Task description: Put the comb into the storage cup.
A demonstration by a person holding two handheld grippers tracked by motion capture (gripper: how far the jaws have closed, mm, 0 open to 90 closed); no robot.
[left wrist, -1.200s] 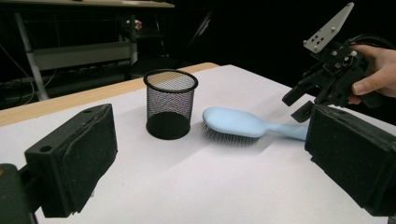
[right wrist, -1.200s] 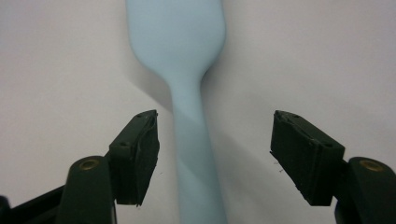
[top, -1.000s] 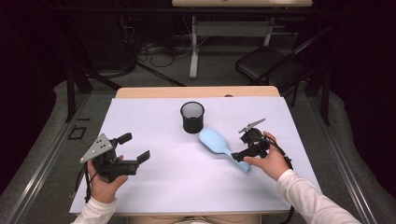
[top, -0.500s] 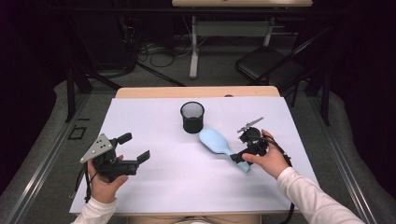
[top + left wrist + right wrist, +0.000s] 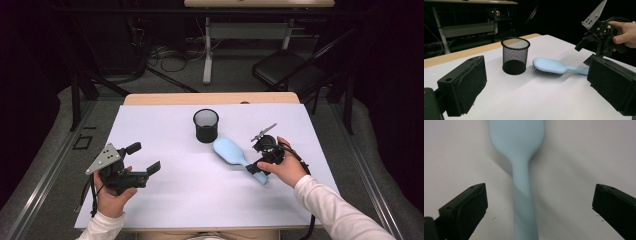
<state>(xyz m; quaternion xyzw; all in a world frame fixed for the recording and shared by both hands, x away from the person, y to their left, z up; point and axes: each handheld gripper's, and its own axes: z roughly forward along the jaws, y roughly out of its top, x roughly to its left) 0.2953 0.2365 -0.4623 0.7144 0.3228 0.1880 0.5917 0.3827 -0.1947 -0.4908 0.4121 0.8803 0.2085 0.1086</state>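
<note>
A light blue hairbrush (image 5: 229, 150) lies bristles down on the white table cover, its handle pointing to the front right. My right gripper (image 5: 257, 163) hovers over that handle, open. In the right gripper view the handle (image 5: 524, 195) runs up between the two wide-apart jaws, touching neither. A black mesh cup (image 5: 206, 125) stands upright just behind the brush head. My left gripper (image 5: 145, 158) is held at the front left, open and holding nothing. Its view looks across at the cup (image 5: 515, 56), the brush (image 5: 551, 66) and the right gripper (image 5: 585, 53).
The white cover (image 5: 165, 135) spreads over most of the wooden table (image 5: 210, 98). Beyond the far edge are a table frame with cables (image 5: 207, 45) and a dark chair (image 5: 287, 70) on the floor.
My right gripper has shifted slightly over the brush handle. The left gripper, brush and cup have stayed where they were.
</note>
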